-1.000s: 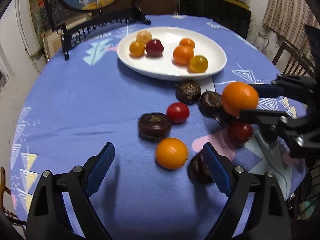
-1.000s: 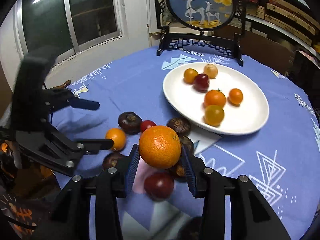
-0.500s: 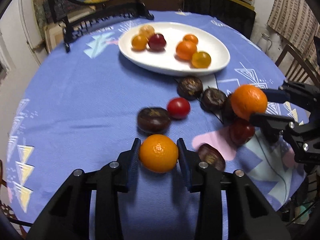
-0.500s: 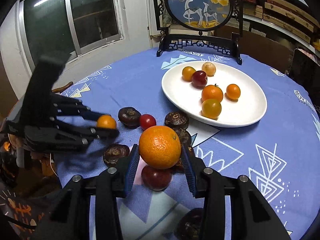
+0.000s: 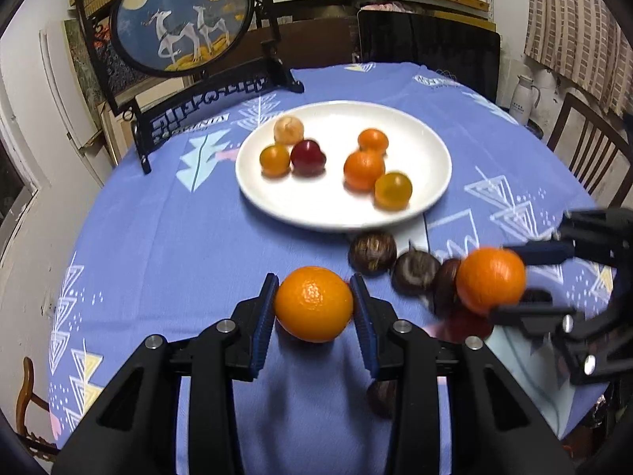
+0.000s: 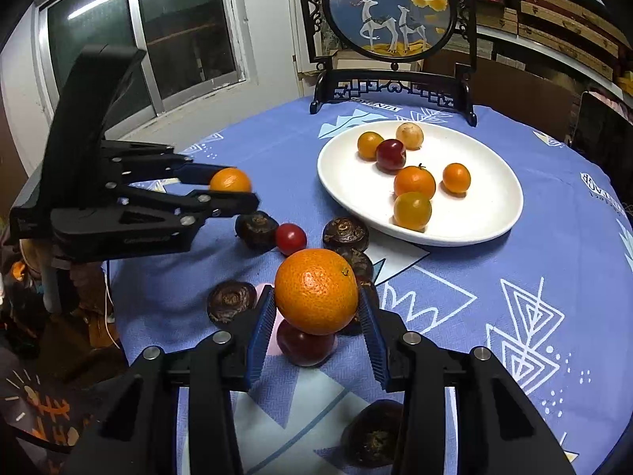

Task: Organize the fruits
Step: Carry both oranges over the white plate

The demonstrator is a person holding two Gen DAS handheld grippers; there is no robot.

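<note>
Two oranges are held at once, one in each gripper. From the left wrist view, the left gripper (image 5: 313,304) is clamped on a small orange (image 5: 313,304), its blue pads pressed against both sides of the fruit, which sits lifted above the blue tabletop (image 5: 166,245). Beyond it stands a white plate (image 5: 427,146) carrying six fruits: a pale round one, a dark red one and four orange or yellow ones. Just in front of the plate's near rim lie three dark brown fruits (image 5: 372,252) in a row on the cloth. To the right, somewhat blurred, the right gripper (image 5: 510,279) grasps a large orange (image 5: 490,280). A round deer screen (image 5: 182,16) on a black stand rises at the far edge of the tabletop.

From the right wrist view, the right gripper (image 6: 316,308) is closed on the large orange (image 6: 316,291), which hangs clear of the cloth. Directly beneath it rests a dark red fruit (image 6: 304,346). A cherry tomato (image 6: 290,238) lies between two dark brown fruits, and further brown ones lie near the gripper's fingers. At left the left gripper (image 6: 233,190) carries the small orange (image 6: 230,180) above the tabletop (image 6: 534,269), well apart from the white plate (image 6: 486,213) at the right.
</note>
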